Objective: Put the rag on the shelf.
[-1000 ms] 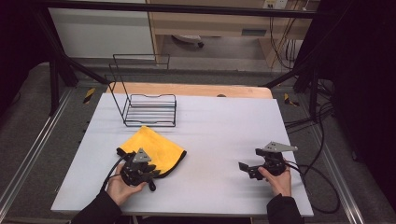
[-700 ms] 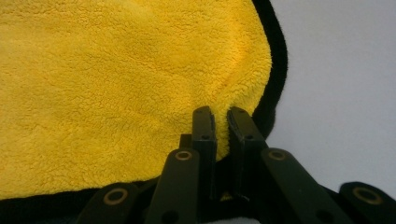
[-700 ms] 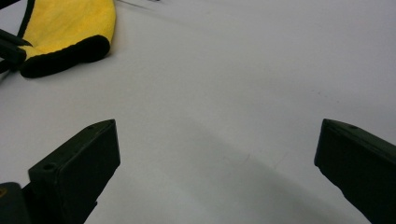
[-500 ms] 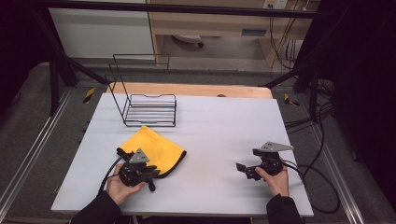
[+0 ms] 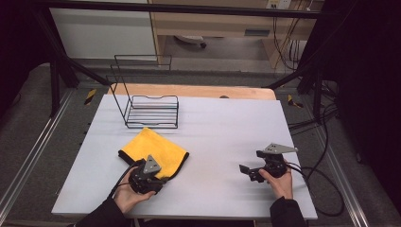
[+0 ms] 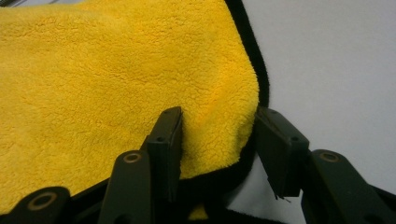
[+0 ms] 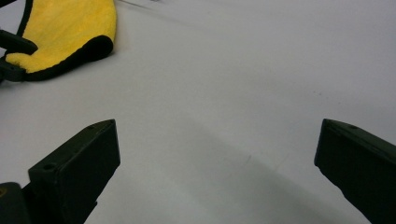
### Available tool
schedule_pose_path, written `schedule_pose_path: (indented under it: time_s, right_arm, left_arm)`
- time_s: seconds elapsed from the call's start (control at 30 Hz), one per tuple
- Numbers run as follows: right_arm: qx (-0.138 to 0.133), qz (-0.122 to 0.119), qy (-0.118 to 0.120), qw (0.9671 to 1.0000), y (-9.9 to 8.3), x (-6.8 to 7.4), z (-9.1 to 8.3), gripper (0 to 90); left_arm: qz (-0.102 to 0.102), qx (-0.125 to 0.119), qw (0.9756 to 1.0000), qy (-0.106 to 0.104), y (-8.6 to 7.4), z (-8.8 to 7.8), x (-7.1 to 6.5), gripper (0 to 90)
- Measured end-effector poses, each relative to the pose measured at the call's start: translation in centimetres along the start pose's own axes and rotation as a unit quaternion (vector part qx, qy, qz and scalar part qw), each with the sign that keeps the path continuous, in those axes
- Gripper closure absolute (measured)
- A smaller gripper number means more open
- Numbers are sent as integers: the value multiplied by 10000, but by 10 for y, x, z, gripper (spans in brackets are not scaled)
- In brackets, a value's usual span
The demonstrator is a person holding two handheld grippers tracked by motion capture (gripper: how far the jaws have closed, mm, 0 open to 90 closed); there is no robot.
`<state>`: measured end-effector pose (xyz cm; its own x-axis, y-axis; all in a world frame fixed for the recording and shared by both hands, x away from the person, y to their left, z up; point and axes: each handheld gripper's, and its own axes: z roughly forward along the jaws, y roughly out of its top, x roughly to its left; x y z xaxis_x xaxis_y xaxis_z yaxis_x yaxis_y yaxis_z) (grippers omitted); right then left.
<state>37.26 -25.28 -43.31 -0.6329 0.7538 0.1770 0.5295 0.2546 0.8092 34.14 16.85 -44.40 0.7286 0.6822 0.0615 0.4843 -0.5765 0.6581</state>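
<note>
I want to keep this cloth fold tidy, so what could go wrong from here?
1. The left gripper has just been opening, with the corner of the yellow cloth between its jaws. The right-hand pad stands clear of the cloth while the other seems to touch it; pulling away could drag the corner and spoil the fold.
2. The right gripper sits open over bare table, far from the cloth, so nothing pins the cloth if it slides.

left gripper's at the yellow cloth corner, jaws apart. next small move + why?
Probably lift the left gripper clear. Its jaws have just been opening, and the yellow cloth corner sits loosely between them, one pad at its pile, the other apart. The cloth lies flat on the table.
</note>
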Motion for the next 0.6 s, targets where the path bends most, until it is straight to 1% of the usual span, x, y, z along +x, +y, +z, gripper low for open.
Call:
schedule_pose_path:
  time_s: [0.03,0.07,0.1,0.13,0.27,0.33,0.47,0.53,0.6]
  right_arm:
    - [-5,6,-2,10000,0,0,0,8]
    - [-7,33,-6,10000,0,0,0,8]
    - [-16,26,-4,10000,0,0,-1,8]
    - [-7,54,4,10000,0,0,-1,7]
    - [-23,28,6,10000,0,0,-1,8]
    - [-10,31,15,10000,0,0,-1,8]
    - [20,40,45,10000,0,1,1,8]
    - [22,23,42,10000,1,1,2,8]
    - [40,21,61,10000,2,3,2,9]
  left_arm:
    - [-11,14,10000,10,1,0,0,529]
    - [-11,37,10000,68,1,0,1,553]
    - [-16,58,9999,101,2,0,1,599]
    - [-13,85,9999,110,2,0,2,621]
    - [17,137,9998,163,4,0,3,680]
    - [-66,104,9999,61,4,-1,6,706]
    - [-243,3,9994,-237,2,-6,15,773]
    - [-261,-42,9992,-307,2,-9,18,809]
    - [-271,-49,9990,-364,1,-12,20,818]
